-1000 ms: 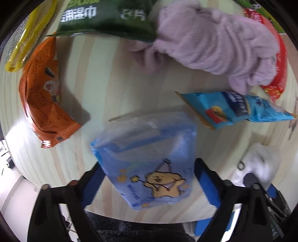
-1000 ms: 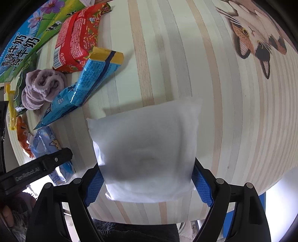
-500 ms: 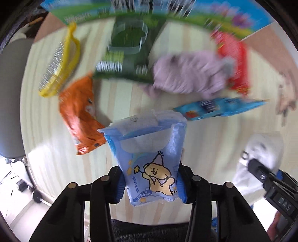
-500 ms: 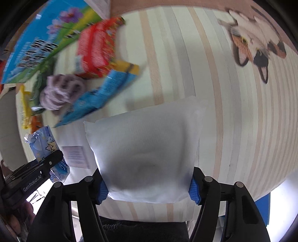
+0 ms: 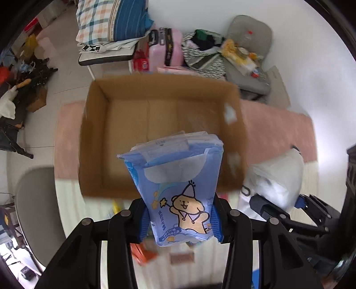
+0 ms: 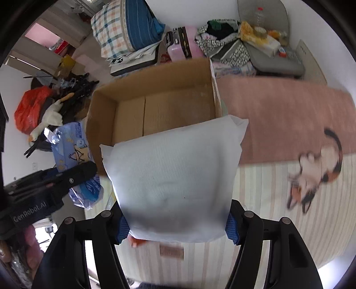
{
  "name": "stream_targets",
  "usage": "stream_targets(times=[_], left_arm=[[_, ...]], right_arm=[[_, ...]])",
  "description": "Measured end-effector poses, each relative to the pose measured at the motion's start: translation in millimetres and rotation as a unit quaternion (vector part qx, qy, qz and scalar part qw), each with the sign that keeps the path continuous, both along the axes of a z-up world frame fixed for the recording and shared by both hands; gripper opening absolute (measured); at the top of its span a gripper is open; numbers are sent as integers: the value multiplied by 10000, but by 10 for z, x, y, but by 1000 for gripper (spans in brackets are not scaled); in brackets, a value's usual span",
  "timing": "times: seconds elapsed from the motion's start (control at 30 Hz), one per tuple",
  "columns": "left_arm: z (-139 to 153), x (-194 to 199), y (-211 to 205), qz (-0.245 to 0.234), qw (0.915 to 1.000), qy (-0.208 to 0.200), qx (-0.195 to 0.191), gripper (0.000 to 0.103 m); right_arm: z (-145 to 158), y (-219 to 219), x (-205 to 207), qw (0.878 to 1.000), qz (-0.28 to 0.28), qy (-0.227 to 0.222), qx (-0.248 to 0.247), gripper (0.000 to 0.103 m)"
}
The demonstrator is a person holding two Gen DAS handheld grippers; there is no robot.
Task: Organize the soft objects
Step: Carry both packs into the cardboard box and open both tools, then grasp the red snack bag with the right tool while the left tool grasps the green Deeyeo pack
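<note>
My left gripper point(image 5: 180, 219) is shut on a blue tissue pack point(image 5: 178, 184) with a cartoon bear, held up in front of an open cardboard box point(image 5: 100, 137). My right gripper point(image 6: 176, 223) is shut on a white soft pack point(image 6: 173, 180), held before the same box point(image 6: 169, 111). The box interior looks bare. In the right wrist view the left gripper point(image 6: 66, 177) and the blue pack point(image 6: 71, 142) show at left. In the left wrist view the white pack point(image 5: 278, 177) shows at right.
The box stands on a pink cloth point(image 6: 289, 115) at the striped table's point(image 6: 278, 211) far edge. A cat picture point(image 6: 316, 171) is on the table at right. Behind are a plaid bundle point(image 5: 111, 20), a pink suitcase point(image 5: 162, 51), a grey chair point(image 5: 249, 44) and floor clutter.
Both grippers have lifted their packs off the table and tilted up. The views now face the cardboard box and the room instead of the tabletop snacks.
</note>
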State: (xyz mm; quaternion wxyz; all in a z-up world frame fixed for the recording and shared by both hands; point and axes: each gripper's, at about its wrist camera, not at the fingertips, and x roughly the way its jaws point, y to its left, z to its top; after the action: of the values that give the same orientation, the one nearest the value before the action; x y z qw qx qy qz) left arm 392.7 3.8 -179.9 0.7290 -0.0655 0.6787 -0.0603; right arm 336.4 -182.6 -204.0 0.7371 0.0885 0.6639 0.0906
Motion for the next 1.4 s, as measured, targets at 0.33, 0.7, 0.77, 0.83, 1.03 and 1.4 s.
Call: stream_targets(times=[0.33,0.7,0.77,0.83,1.03,1.4], left_arm=[[-1316,1344,164,-369,9924,1168,-68,41],[-1782,1524,56,-532,9843,1664,-239,47],[-1699,1501,48,-611,9844,1632,-246,58],[-1618,1520,37,-682,9871,1445,-93,86],[-1317,1391,133,-601,9911,1184,-100,99],[-742,775,339,-14,9983,559,149,101]], right_arm=[[-893,612,1470,9978,179,438,-472,69],[-1596,692,1972,9936,243,821,-738,76],[-1604,703,1970,9923,268,936,-765,84],[-1531,722,1959,9919,339,864,-866,93],[-1200,688,1835,9929,286,678,-935,103],[-472,712,1276,9953,389,91,-882,103]])
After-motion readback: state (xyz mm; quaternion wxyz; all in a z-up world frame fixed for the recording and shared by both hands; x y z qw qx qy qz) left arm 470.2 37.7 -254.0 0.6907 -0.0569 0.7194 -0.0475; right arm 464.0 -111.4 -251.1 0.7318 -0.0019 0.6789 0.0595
